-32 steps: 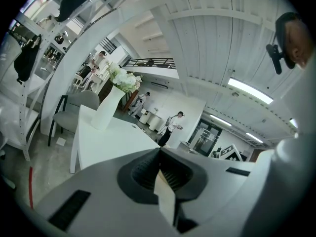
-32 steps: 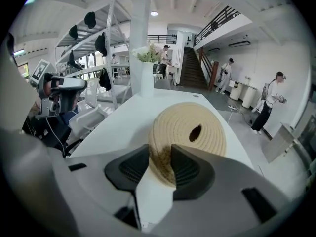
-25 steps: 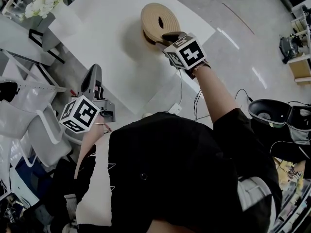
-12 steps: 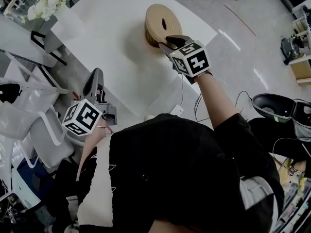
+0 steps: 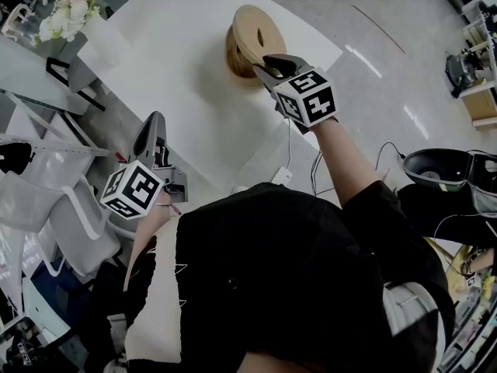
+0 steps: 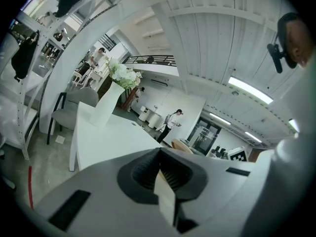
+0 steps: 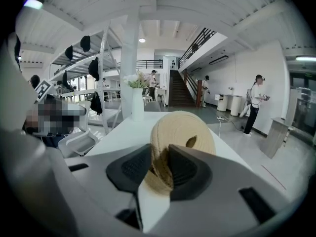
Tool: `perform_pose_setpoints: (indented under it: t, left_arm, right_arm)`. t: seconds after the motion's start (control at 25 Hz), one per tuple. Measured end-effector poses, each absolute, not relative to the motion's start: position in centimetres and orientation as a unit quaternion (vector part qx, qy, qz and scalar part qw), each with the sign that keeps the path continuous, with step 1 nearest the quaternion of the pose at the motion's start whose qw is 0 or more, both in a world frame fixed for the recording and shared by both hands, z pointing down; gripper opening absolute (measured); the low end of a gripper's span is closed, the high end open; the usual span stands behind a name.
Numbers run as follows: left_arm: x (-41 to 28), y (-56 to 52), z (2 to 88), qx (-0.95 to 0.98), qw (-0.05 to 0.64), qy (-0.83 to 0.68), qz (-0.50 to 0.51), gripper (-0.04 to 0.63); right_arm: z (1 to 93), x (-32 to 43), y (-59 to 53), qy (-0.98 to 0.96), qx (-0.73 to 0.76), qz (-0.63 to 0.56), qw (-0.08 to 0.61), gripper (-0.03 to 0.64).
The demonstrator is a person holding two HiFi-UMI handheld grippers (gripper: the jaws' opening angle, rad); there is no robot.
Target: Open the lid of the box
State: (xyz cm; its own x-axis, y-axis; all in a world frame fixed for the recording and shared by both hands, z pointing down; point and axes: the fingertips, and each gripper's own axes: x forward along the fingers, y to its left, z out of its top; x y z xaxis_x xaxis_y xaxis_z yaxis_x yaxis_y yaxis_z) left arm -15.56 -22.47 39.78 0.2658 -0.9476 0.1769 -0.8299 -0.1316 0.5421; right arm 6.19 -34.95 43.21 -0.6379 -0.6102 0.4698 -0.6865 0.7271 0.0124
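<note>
Right gripper [image 5: 268, 67], jaws just closing in, clamps the near rim of the round tan woven lid [image 5: 256, 31] with its small hole, tipped up and hiding most of the box [image 5: 232, 55] on the white table [image 5: 171, 76], while the left gripper [image 5: 153, 123] hangs pinched together on nothing.

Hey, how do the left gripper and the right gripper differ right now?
The left gripper's jaws are shut together with nothing between them. The right gripper's jaws, which have just been closing, clamp the rim of the woven lid. The left gripper hangs by the table's near edge, far from the box. The right gripper is at the box, with the lid tilted up. Both are the same grey two-jaw design.
</note>
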Motion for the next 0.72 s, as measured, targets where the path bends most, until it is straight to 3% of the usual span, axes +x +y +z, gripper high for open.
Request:
perform_pose_setpoints:
  t: [0.72]
  left_arm:
    - [-16.4,-22.1,39.9,0.737,0.28,-0.604,-0.112,0.011]
  right_arm:
    - [41.6,6.7,-35.4,-0.902,0.38,0.072,0.189,0.097]
